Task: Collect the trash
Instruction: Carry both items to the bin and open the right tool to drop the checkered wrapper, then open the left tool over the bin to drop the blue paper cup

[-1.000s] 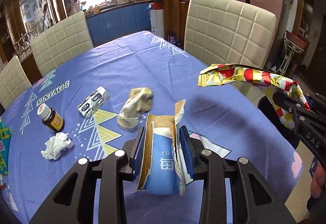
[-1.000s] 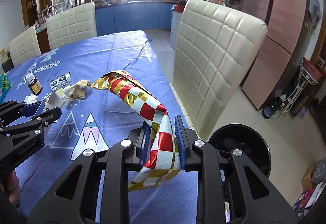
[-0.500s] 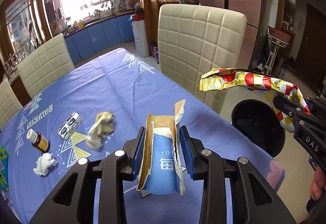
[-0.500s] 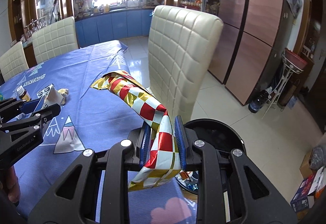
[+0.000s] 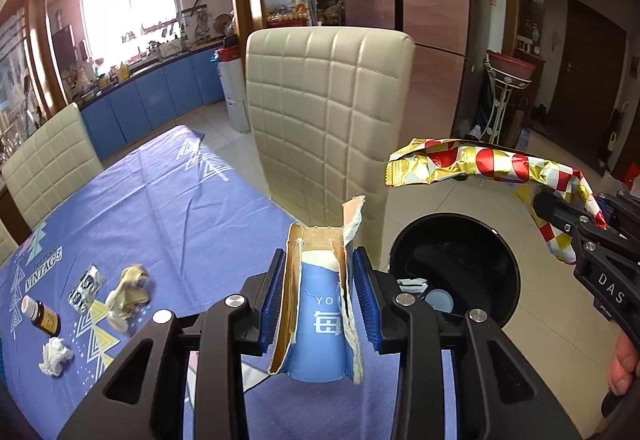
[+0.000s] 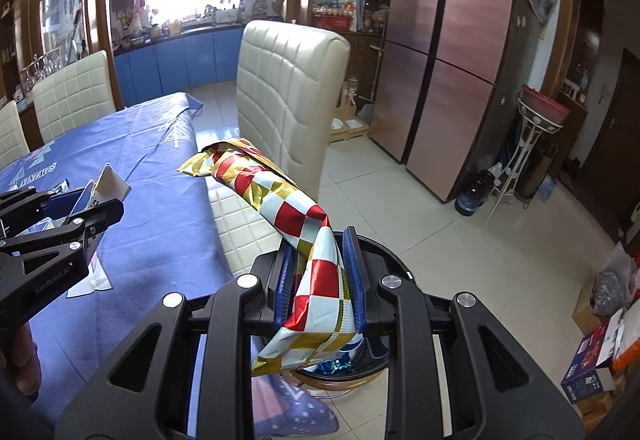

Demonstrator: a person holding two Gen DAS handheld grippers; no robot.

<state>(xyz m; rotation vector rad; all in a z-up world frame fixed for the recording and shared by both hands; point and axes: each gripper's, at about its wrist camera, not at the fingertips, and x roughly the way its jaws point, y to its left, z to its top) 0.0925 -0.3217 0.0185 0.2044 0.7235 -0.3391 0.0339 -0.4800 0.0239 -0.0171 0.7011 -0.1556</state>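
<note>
My left gripper [image 5: 318,294] is shut on a torn blue paper cup [image 5: 320,324] and holds it above the table edge, left of the black trash bin [image 5: 502,248]. My right gripper [image 6: 318,272] is shut on a red, gold and white checkered foil wrapper [image 6: 280,196], held over the bin [image 6: 386,252]. In the left wrist view the wrapper [image 5: 472,162] and right gripper [image 5: 588,236] hang above the bin's right side. In the right wrist view the left gripper [image 6: 86,212] shows at the left with the cup [image 6: 108,186].
On the blue tablecloth [image 5: 172,200] lie a crumpled beige wrapper [image 5: 128,290], a blister pack [image 5: 86,288], a brown pill bottle [image 5: 40,314] and a white tissue ball [image 5: 54,356]. A cream chair [image 5: 324,120] stands between table and bin. Boxes [image 6: 596,364] sit on the floor at right.
Both grippers have moved right, away from the table's middle toward the bin, still holding the cup and the wrapper. The bin has come into fuller view beneath them.
</note>
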